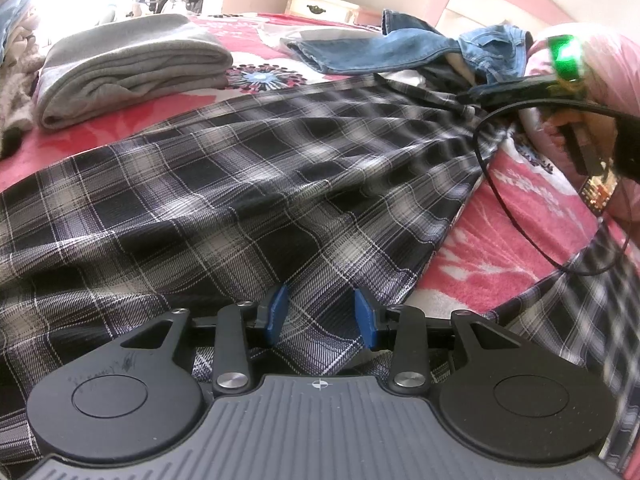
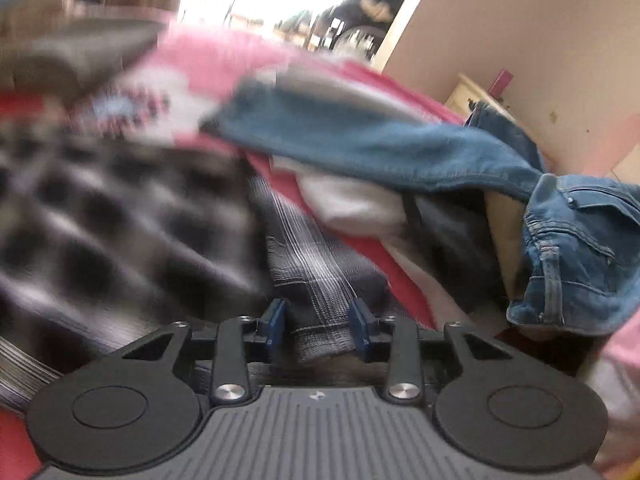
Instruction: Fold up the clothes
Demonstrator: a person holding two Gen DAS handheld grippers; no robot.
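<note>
The plaid garment (image 1: 224, 184) lay spread across the pink bedspread (image 1: 500, 236), reaching from my near left toward the far right. My left gripper (image 1: 320, 314) rested over its near edge, blue pads apart with cloth between them, not pinched. My right gripper (image 2: 318, 326) sat at the garment's far end, jaws slightly apart, a plaid strip between them. Jeans (image 1: 404, 50) and a folded grey garment (image 1: 132, 64) lay farther off.
</note>
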